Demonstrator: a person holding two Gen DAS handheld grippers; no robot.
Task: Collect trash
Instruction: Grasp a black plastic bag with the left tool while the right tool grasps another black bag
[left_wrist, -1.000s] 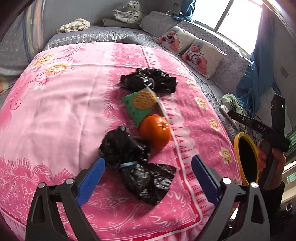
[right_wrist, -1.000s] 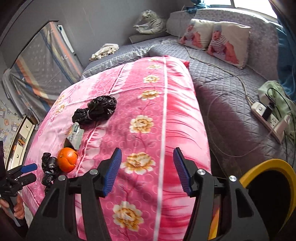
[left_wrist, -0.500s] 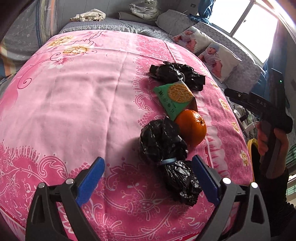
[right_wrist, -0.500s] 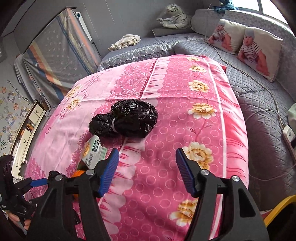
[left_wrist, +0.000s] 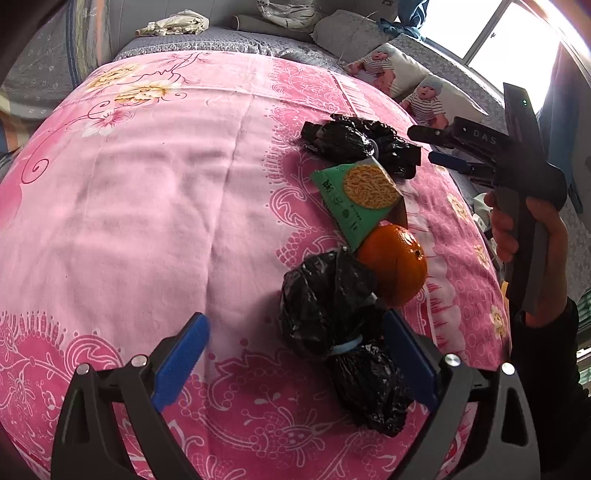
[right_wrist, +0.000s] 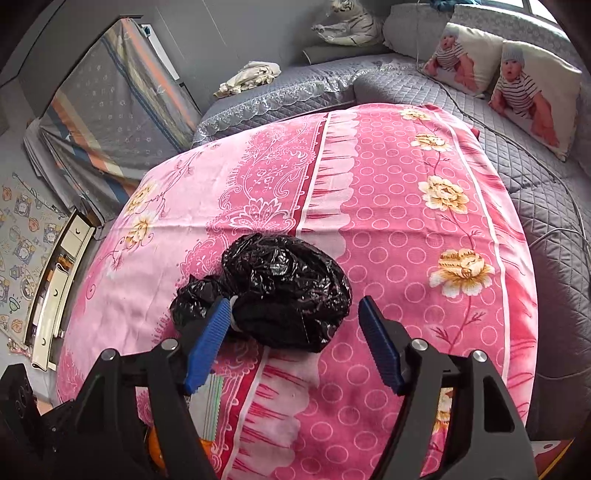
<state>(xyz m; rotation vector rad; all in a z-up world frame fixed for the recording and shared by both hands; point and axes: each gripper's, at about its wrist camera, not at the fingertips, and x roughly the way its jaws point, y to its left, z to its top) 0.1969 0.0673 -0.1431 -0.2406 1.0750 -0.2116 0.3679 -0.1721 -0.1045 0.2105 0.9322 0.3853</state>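
No trash is seen collected yet; the near black bag (left_wrist: 332, 306) lies on the pink bed (left_wrist: 147, 206) between the released left hand-held gripper (left_wrist: 295, 354) jaws, touching neither; the far black bag (right_wrist: 284, 291) lies ungrasped between the opening right hand-held gripper (right_wrist: 291, 339) jaws.

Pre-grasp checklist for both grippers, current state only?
1. Right gripper jaws clear of far black bag: ok, opening, pads not pressing.
2. Far bag centred between them: ok.
3. Left gripper open: ok.
4. Near black bag centred in left gripper: not ok, it sits by the right-hand finger.
5. Orange clear of near bag: not ok, touching.
6. Bin in view: cannot tell.
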